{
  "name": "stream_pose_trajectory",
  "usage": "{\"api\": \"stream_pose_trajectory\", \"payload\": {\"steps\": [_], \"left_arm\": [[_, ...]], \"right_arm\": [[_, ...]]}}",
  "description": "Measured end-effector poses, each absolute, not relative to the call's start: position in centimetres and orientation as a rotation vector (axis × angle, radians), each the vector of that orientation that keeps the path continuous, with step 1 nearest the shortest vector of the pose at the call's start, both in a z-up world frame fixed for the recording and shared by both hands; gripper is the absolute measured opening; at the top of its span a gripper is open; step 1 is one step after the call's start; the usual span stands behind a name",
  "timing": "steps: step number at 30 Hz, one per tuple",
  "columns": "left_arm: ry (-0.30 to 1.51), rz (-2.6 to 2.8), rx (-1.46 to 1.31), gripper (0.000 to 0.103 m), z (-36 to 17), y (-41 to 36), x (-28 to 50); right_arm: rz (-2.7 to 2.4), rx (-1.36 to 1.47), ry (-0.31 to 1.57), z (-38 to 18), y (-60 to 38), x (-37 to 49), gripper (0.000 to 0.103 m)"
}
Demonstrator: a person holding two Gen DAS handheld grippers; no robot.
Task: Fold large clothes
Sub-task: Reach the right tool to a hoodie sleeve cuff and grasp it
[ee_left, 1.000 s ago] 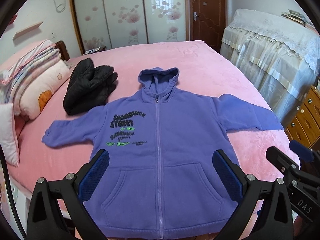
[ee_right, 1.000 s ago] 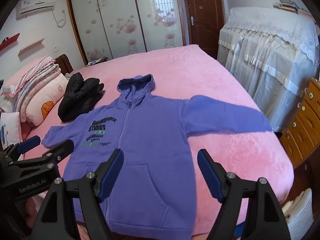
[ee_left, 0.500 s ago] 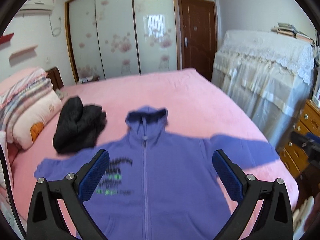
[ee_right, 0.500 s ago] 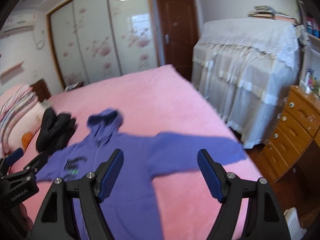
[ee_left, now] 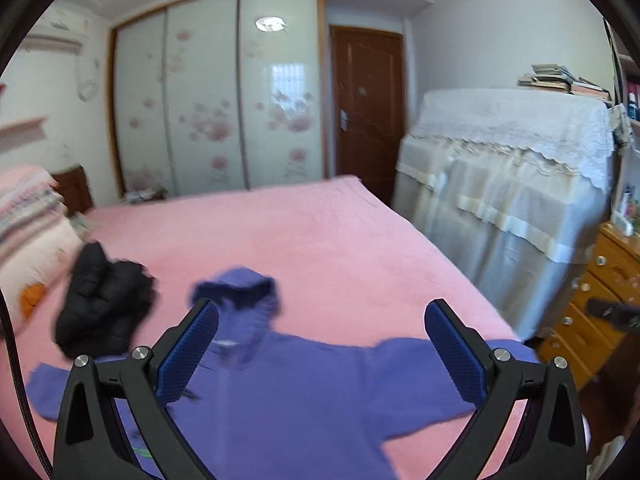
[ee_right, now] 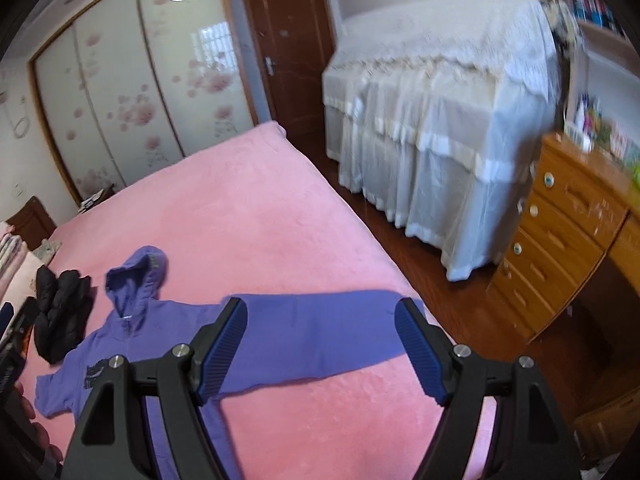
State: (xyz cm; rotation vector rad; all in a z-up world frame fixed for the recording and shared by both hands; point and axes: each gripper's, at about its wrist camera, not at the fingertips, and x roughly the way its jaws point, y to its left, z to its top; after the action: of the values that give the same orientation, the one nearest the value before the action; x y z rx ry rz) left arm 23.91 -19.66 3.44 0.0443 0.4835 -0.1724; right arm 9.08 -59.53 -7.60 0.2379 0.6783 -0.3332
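Both my grippers have tilted up and rightward since a second ago. Left gripper (ee_left: 322,354) and right gripper (ee_right: 320,352) gape wide, empty. Hoodie (ee_right: 316,332) lies flat on the bed (ee_right: 256,208): soft, floppy fleece; I'd pinch the sleeve cuff (ee_right: 400,300).

The hoodie (ee_left: 304,392) lies flat on the bed (ee_left: 320,240), hood toward twelve o'clock, sleeves reaching toward nine and three. A bundled jacket (ee_left: 100,312) sits on the bed at ten o'clock from the hoodie, just beside its shoulder. Pillows (ee_left: 28,240) are stacked at nine o'clock. The wardrobe (ee_left: 216,96) and door (ee_left: 366,108) stand behind the bed at twelve. A draped cabinet (ee_right: 440,120) stands at two o'clock, a dresser (ee_right: 568,240) at three.
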Motion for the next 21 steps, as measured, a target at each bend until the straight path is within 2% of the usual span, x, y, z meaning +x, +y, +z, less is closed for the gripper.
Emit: {"api": "stream_pose_trajectory", "payload": {"steps": [7, 12, 18, 21], "left_arm": [[0.609, -0.168, 0.041, 0.102, -3.1, -24.8, 28.3], [0.765, -0.14, 0.021, 0.102, -9.3, -27.3, 31.4], [0.826, -0.134, 0.049, 0.102, -15.0, -29.6, 32.8], [0.836, -0.131, 0.081, 0.102, -16.3, -30.6, 33.2]], "right_arm": [[-0.381, 0.354, 0.818, -15.8, -66.0, 12.0, 0.077], [-0.403, 0.496, 0.908, -21.0, -70.1, 13.4, 0.077], [-0.42, 0.679, 0.972, -25.6, -73.1, 14.6, 0.076], [-0.414, 0.783, 0.984, -27.7, -74.2, 14.7, 0.069]]}}
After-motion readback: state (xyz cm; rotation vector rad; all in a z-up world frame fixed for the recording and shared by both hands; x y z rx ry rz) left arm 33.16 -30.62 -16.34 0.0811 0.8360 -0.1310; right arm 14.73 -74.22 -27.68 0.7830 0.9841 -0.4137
